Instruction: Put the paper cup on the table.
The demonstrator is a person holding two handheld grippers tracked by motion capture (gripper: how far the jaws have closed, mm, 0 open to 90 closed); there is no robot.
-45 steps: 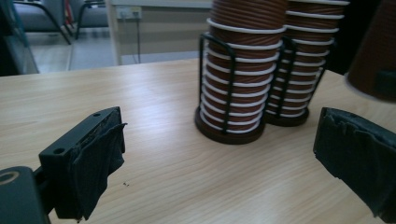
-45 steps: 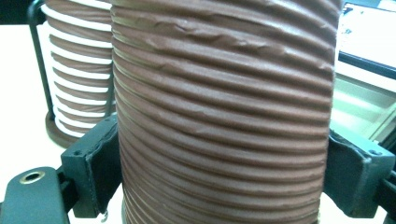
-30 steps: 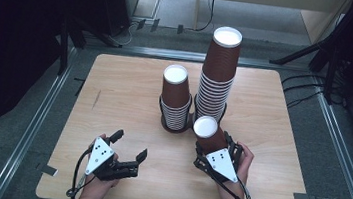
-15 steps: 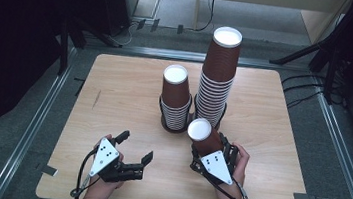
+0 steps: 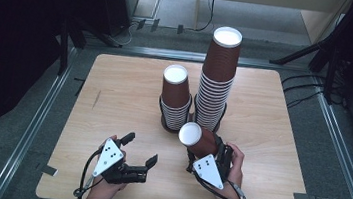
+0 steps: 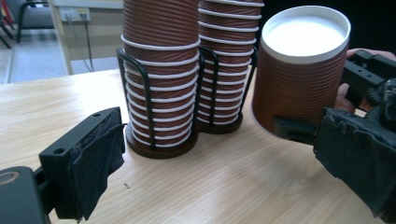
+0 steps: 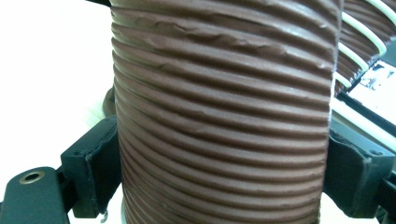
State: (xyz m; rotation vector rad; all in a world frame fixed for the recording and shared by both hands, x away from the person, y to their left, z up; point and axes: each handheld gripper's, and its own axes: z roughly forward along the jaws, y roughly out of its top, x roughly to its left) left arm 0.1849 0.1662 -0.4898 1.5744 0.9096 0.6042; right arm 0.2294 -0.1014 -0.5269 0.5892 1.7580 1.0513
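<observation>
Pale wood table, grey floor, dark room. My right gripper clamps a ribbed brown cup, upside-down, tilted, just before the stacks. Left gripper gapes empty.

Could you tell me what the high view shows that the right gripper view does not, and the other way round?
High view alone: the whole wooden table, the taller cup stack and the shorter cup stack from top to base, the open left gripper low on the table with nothing between its jaws, and the floor around.

Right gripper view alone: a close look at the held cup's ribbed brown wall, with a black pad pressed against each side.

Both: the right gripper closed on that single cup, just in front of the stacks.
</observation>
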